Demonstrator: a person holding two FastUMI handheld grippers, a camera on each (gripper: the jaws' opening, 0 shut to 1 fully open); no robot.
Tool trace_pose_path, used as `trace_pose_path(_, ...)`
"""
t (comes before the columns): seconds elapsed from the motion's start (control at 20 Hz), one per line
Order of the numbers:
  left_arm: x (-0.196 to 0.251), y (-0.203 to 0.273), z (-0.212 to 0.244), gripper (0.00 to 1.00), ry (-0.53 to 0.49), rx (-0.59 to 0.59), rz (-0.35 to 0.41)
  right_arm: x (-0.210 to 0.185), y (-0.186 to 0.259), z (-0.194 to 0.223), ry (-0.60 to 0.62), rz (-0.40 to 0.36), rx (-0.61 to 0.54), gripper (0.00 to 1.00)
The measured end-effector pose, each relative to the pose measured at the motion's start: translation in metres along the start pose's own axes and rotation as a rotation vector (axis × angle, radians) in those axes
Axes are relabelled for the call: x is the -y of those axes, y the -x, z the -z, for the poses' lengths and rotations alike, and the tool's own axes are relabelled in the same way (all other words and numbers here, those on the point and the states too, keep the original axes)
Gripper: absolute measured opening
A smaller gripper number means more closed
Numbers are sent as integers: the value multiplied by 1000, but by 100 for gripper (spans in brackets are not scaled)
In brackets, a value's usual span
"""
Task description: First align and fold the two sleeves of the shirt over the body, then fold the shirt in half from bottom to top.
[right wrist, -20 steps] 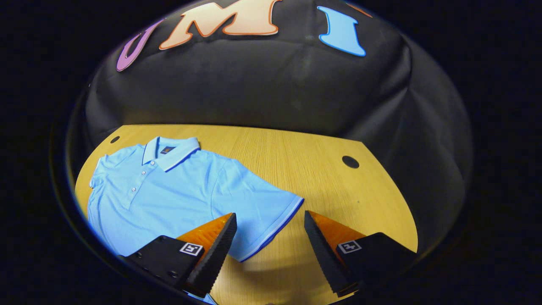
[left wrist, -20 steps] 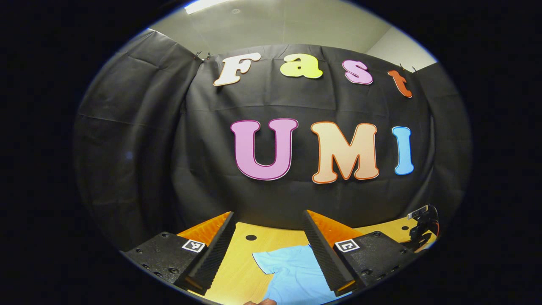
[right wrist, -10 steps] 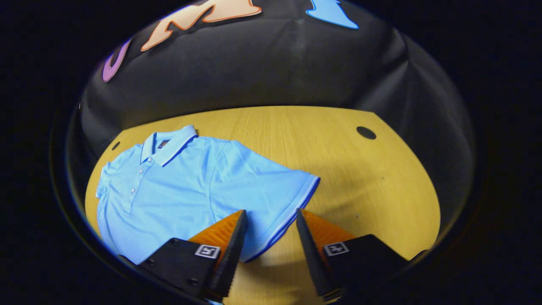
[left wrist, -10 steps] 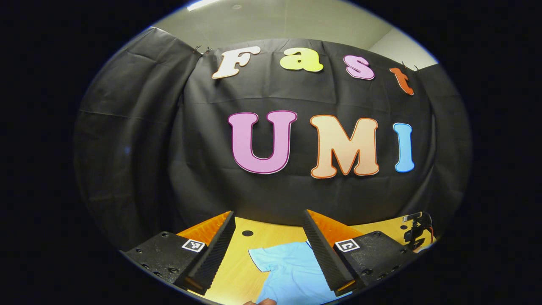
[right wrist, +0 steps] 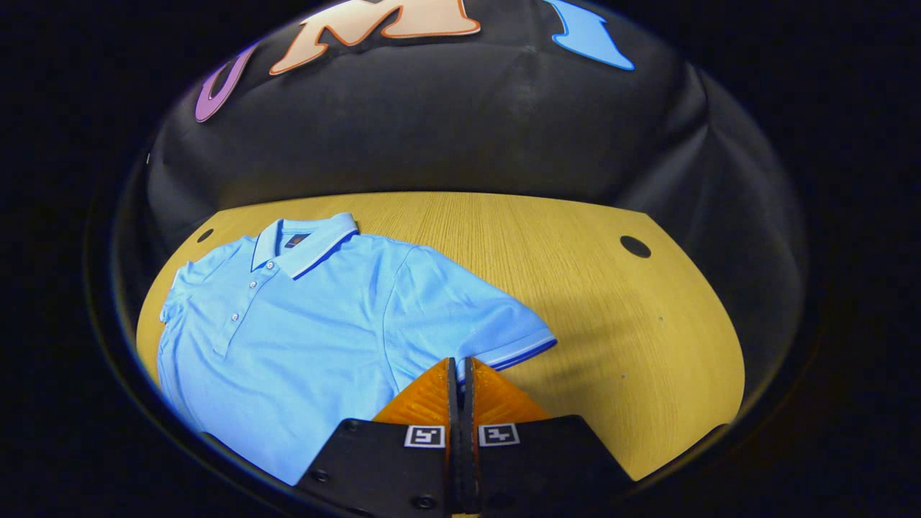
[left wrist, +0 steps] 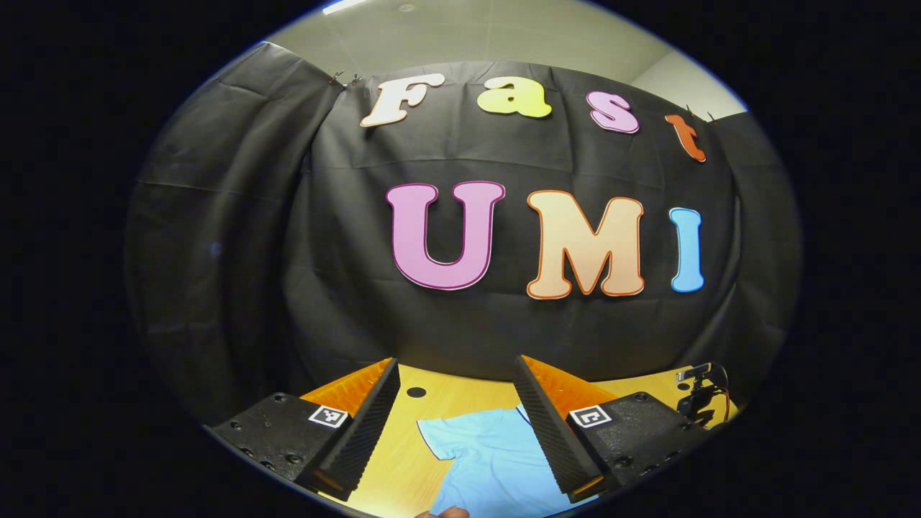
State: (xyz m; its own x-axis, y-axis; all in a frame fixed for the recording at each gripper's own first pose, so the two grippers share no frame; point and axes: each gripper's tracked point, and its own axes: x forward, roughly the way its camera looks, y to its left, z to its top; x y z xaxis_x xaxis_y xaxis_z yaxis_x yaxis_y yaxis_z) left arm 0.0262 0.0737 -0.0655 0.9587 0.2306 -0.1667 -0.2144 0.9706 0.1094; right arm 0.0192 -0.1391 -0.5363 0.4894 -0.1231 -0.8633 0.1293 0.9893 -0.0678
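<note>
Shirt first: the light-blue short-sleeved polo shirt [right wrist: 302,338] lies flat, front up, on the yellow wooden tabletop [right wrist: 611,324], collar toward the far black cloth wall [right wrist: 460,129]. My right tongs [right wrist: 460,370] are pressed together at the near edge of its right sleeve [right wrist: 475,316]; whether cloth sits between them I cannot tell. My left tongs [left wrist: 457,381] stand apart, held above the tabletop over the shirt's other sleeve [left wrist: 442,435].

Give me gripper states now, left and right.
Left gripper: open, holding nothing, above the blue polo shirt.
Right gripper: jaws closed on the polo shirt's sleeve at its hem.
</note>
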Motion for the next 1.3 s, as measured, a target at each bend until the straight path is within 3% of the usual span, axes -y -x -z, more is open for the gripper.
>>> trace_pose_path(0.25,-5,-1,7,95,19,-11,-5,-32,17,-60,-46,-69,139,2)
trace_pose_path(0.45,-10,-3,13,95,30,-21,-9,-84,27,-91,-27,-156,202,2)
trace_pose_path(0.7,-27,2,22,95,8,-37,-33,-165,14,-65,65,-258,155,2)
trace_pose_path(0.95,-48,3,36,95,-18,-69,-41,-197,-3,-15,146,-285,28,3)
trace_pose_path(1.0,-51,1,39,95,-13,-74,-41,-195,5,-16,154,-284,29,16)
trace_pose_path(1.2,-51,-18,65,95,3,-112,7,-176,37,-50,130,-267,128,100)
trace_pose_path(1.3,-47,-36,83,95,0,-134,47,-154,58,-59,82,-238,143,100)
